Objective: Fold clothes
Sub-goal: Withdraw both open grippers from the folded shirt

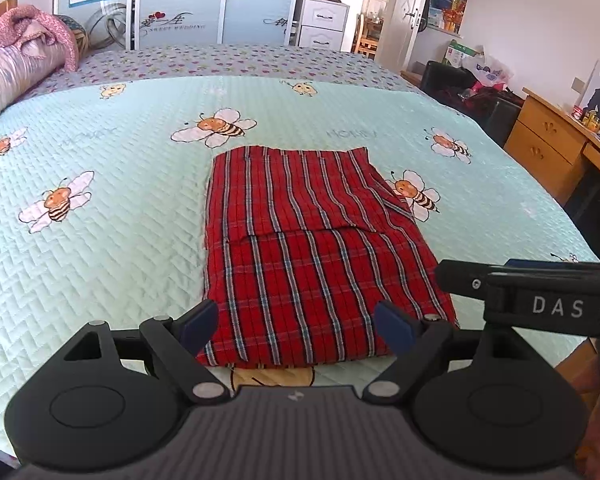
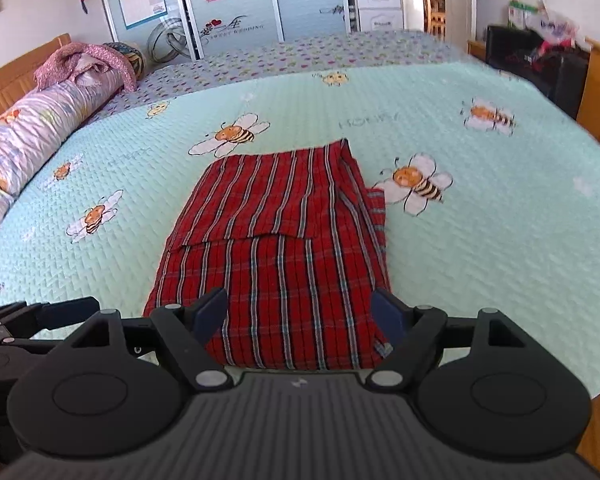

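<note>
A red plaid garment (image 1: 312, 248) lies folded into a flat rectangle on the mint bee-print bedspread (image 1: 112, 184), with its upper layer ending in a fold line across the middle. My left gripper (image 1: 296, 330) hovers above the near edge of the cloth, jaws wide apart and empty. From the right wrist view the same folded garment (image 2: 280, 248) sits just ahead of my right gripper (image 2: 300, 316), which is open with nothing between its blue pads. The right gripper's body (image 1: 540, 300) shows at the right of the left wrist view, and the left gripper's body (image 2: 20, 332) at the lower left of the right wrist view.
A rolled lilac quilt (image 2: 32, 136) and a pink blanket (image 2: 88, 60) lie along the bed's left side by the wooden headboard. Wardrobe doors (image 1: 180, 0) stand behind the bed. A wooden desk (image 1: 552, 144) and dark bags (image 1: 460, 88) flank the right edge.
</note>
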`<state>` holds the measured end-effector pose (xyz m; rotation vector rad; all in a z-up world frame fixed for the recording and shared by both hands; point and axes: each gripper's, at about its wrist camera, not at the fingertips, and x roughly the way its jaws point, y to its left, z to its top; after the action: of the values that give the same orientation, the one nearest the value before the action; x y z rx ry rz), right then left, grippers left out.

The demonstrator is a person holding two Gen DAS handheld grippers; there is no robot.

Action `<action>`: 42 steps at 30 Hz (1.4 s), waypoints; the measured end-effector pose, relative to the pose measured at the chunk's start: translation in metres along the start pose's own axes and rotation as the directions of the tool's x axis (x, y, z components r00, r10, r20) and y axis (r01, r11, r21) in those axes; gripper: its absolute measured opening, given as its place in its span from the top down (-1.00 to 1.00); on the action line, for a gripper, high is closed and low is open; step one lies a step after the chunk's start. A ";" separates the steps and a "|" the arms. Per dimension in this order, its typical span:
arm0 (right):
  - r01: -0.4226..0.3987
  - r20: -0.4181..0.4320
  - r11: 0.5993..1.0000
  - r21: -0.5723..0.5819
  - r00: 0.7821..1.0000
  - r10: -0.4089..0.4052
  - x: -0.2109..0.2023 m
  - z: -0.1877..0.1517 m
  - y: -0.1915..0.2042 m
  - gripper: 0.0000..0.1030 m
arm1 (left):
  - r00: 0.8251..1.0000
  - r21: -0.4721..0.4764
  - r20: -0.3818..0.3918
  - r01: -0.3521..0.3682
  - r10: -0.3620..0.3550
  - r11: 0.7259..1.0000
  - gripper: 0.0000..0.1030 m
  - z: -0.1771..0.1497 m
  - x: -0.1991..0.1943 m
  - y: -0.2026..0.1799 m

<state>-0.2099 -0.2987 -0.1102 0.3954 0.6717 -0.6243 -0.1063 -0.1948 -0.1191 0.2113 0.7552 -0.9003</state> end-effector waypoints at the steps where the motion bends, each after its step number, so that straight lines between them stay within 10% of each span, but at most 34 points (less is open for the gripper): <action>1: 0.003 0.005 1.000 -0.004 1.000 -0.003 -0.003 0.000 0.002 -0.54 | 1.000 -0.001 0.002 -0.002 0.002 1.000 -0.70 0.000 -0.001 0.000; 42: 0.072 0.199 0.993 -0.095 0.979 -0.052 -0.102 0.018 0.022 -0.55 | 0.979 0.097 0.173 -0.127 0.109 0.987 -0.70 0.048 -0.084 -0.025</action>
<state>-0.2501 -0.2503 -0.0246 0.2146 0.5261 -0.6760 -0.1340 -0.1794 -0.0247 0.2697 0.5331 -0.8347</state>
